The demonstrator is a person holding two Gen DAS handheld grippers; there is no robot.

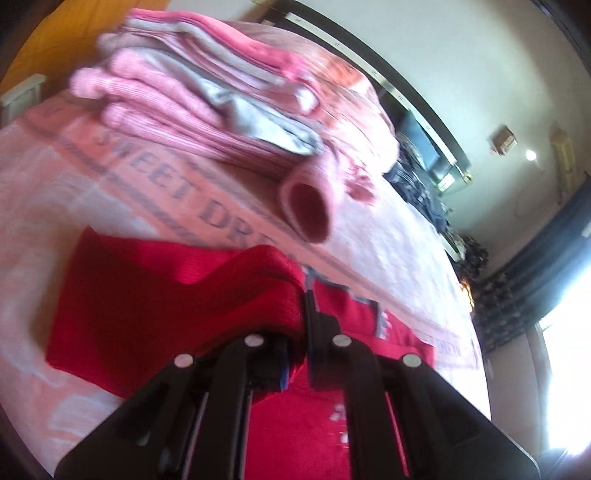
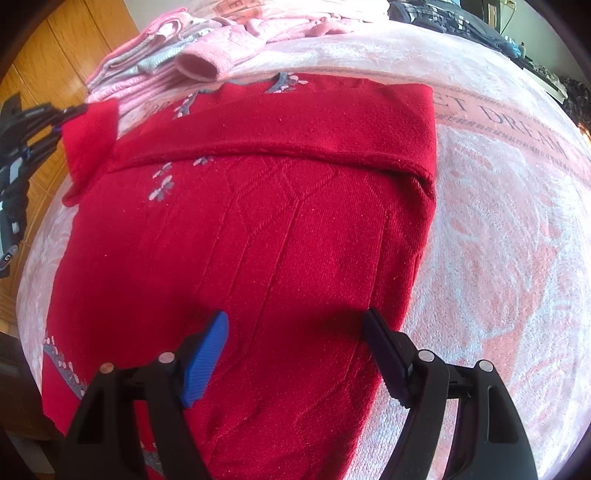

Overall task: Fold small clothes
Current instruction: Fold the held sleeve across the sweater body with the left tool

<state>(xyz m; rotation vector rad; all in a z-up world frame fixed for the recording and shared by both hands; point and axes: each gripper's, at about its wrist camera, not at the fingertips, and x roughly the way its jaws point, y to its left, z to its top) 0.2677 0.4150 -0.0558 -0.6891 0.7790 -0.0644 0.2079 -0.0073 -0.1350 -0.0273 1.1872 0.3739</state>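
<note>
A red knit sweater (image 2: 258, 229) lies flat on the pink blanket, with one sleeve folded across its upper part. My left gripper (image 1: 304, 325) is shut on a red sleeve end (image 1: 166, 295) and holds it a little off the blanket. That same left gripper (image 2: 70, 110) shows at the sweater's left edge in the right wrist view, pinching the cuff (image 2: 92, 129). My right gripper (image 2: 295, 317) hovers open over the sweater's near part, with nothing between its blue-padded finger and its black one.
A stack of folded pink and grey clothes (image 1: 192, 92) (image 2: 177, 55) sits on the blanket (image 2: 498, 221) just beyond the sweater. Dark clothes (image 2: 454, 18) lie at the far right. Wooden floor (image 2: 55, 48) shows to the left of the bed edge.
</note>
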